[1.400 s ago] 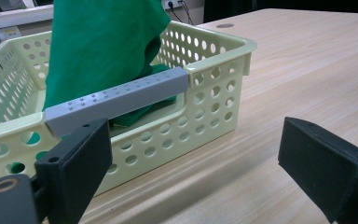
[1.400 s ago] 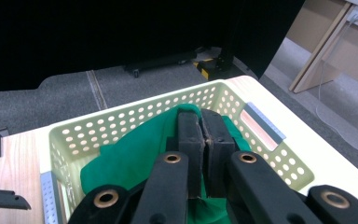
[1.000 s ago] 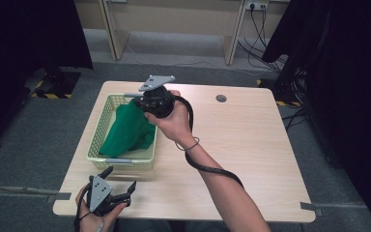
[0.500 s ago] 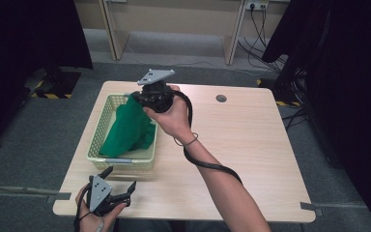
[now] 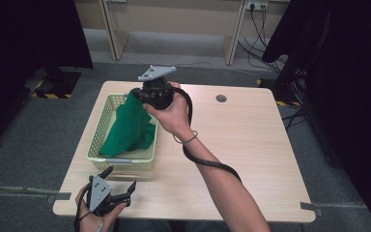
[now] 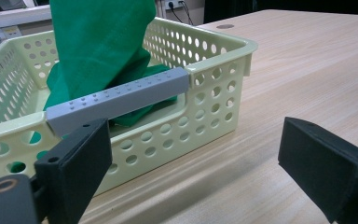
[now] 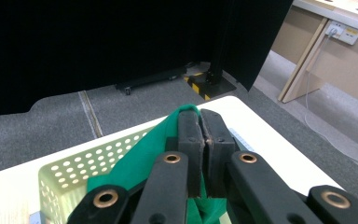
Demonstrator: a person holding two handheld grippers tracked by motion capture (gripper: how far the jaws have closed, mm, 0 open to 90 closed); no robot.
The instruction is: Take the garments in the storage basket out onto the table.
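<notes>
Green cloth (image 5: 128, 126) is the thing in hand, yet nearest the person the left hand-held gripper (image 5: 107, 193) is rested at the front edge of the light wooden surface (image 5: 251, 145), its jaws spread wide and empty, apparently kept in reserve. Just beyond it, the pale green perforated plastic basket (image 5: 96, 140) is set, where the cloth's lower folds lie. Farther off, the cloth's top edge is pinched by the closed right hand-held gripper (image 7: 200, 133), held high, presumably so the fabric can be drawn clear.
</notes>
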